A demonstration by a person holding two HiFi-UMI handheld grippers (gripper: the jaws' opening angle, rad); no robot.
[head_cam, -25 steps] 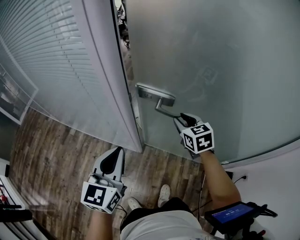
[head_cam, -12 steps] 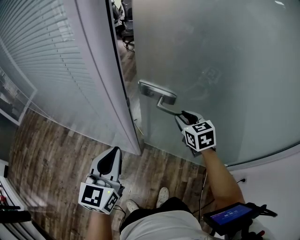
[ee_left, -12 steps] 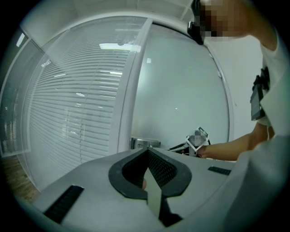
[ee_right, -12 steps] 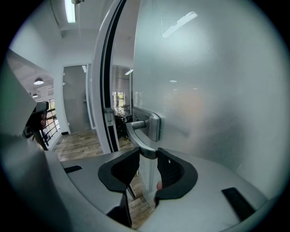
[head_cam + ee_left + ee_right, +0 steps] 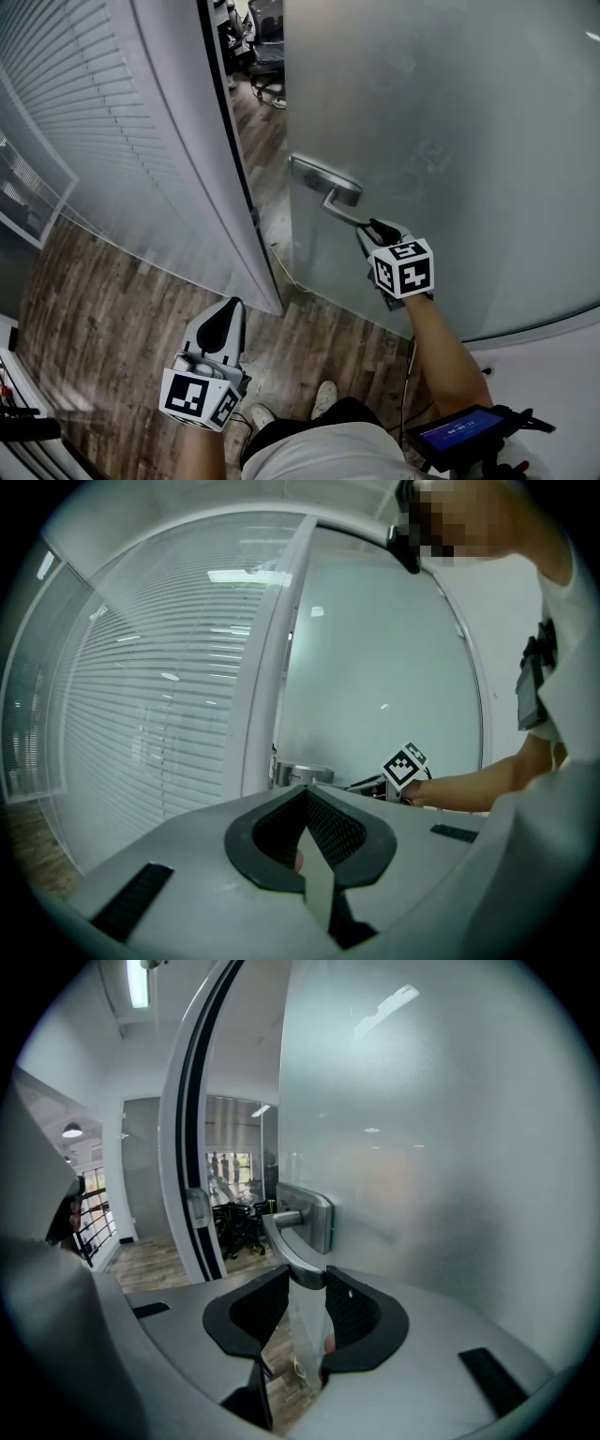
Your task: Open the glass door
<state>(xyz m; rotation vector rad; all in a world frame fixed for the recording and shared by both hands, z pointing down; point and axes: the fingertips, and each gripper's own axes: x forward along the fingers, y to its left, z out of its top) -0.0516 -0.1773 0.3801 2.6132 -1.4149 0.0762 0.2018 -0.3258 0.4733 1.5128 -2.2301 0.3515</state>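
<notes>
The frosted glass door [image 5: 450,141] stands partly open, its edge swung away from the white frame [image 5: 202,178]. Its metal lever handle [image 5: 330,195] sticks out near that edge. My right gripper [image 5: 373,228] is shut on the tip of the lever; in the right gripper view the lever [image 5: 289,1244] sits clamped between the two black pads, with the right gripper [image 5: 306,1281] just under the handle plate. My left gripper [image 5: 226,322] hangs low over the wooden floor, shut and empty, well left of the door. In the left gripper view the left gripper [image 5: 306,797] points toward the handle plate [image 5: 300,774].
A glass wall with white blinds [image 5: 75,112] runs along the left. Through the gap, office chairs [image 5: 262,52] stand on wood flooring. A tablet-like device [image 5: 459,429] sits at the lower right, beside the person's shoe [image 5: 324,394].
The door has swung further open, so the gap at the frame is wider and the chairs beyond now show. My right gripper moved with the handle; the left stayed put.
</notes>
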